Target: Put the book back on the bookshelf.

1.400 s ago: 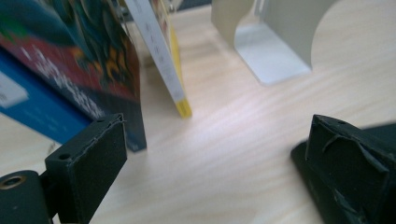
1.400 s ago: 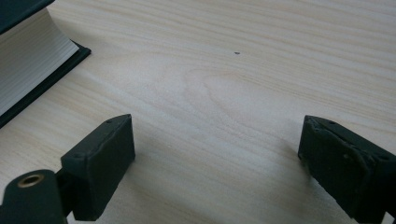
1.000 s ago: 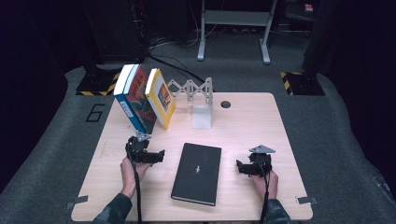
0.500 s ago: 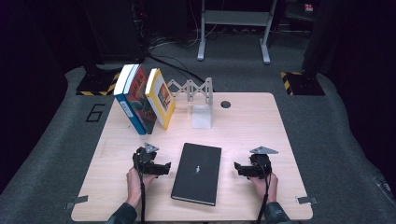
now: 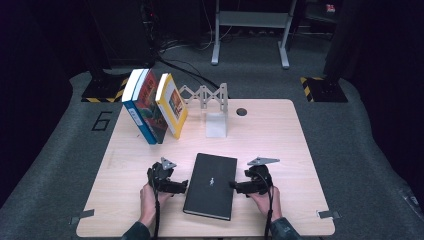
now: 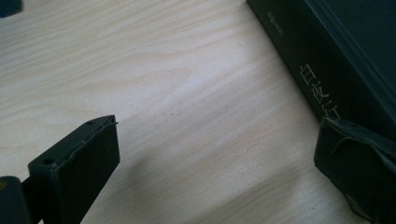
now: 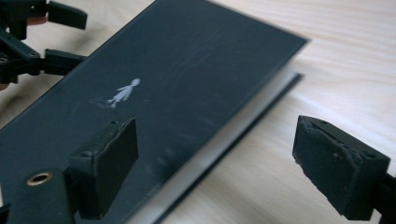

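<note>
A pale wooden table (image 5: pixel 280 135) is sitting on grey carpet (image 5: pixel 360 150) in a dark room. A black book (image 5: pixel 210 185) is lying flat low in the centre of the high view. The left gripper (image 5: pixel 181 186) is waiting at its left edge with jaws spread, and the right gripper (image 5: pixel 236 186) is reaching over its right edge, jaws wide, pinching nothing. Two upright books (image 5: pixel 154 107) are leaning in the upper left beside a grey zigzag rack (image 5: pixel 206 96).
</note>
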{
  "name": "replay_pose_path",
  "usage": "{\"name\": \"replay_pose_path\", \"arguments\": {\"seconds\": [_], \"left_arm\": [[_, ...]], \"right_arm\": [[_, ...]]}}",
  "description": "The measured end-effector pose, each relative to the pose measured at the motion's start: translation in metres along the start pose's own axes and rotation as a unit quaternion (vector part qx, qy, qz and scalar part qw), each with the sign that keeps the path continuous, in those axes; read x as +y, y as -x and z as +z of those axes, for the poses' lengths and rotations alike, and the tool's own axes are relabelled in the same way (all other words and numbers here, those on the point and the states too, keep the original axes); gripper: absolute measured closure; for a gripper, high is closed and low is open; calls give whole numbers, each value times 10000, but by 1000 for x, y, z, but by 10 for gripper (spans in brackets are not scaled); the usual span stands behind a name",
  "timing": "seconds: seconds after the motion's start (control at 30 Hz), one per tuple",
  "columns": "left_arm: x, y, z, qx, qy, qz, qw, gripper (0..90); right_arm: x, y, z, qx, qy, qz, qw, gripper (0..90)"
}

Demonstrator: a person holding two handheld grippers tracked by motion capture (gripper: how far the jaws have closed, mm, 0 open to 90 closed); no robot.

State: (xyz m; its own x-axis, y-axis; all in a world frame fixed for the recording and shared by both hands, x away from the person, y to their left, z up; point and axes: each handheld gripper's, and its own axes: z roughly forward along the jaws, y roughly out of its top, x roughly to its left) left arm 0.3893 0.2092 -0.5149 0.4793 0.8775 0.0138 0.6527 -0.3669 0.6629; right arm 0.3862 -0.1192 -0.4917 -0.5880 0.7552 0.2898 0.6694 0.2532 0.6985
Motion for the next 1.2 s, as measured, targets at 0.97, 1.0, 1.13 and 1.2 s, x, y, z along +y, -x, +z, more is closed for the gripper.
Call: {"name": "replay_pose_path", "arguments": {"seconds": [0.97, 1.0, 1.13, 1.2], "left_arm": [[-8, 7, -1, 56, 318, -313, 9990, 9], [-8, 7, -1, 63, 324, -318, 9990, 10], [-7, 7, 0, 38, 316, -363, 9988, 10], [-7, 7, 0, 39, 297, -350, 9989, 9]], "right_arm": [[3, -13, 21, 5, -527, -143, 9985, 116], [3, -13, 21, 18, -527, -136, 9985, 116], [3, -12, 22, 40, -514, -176, 9985, 116], [4, -12, 22, 58, -543, -186, 9983, 116]]}}
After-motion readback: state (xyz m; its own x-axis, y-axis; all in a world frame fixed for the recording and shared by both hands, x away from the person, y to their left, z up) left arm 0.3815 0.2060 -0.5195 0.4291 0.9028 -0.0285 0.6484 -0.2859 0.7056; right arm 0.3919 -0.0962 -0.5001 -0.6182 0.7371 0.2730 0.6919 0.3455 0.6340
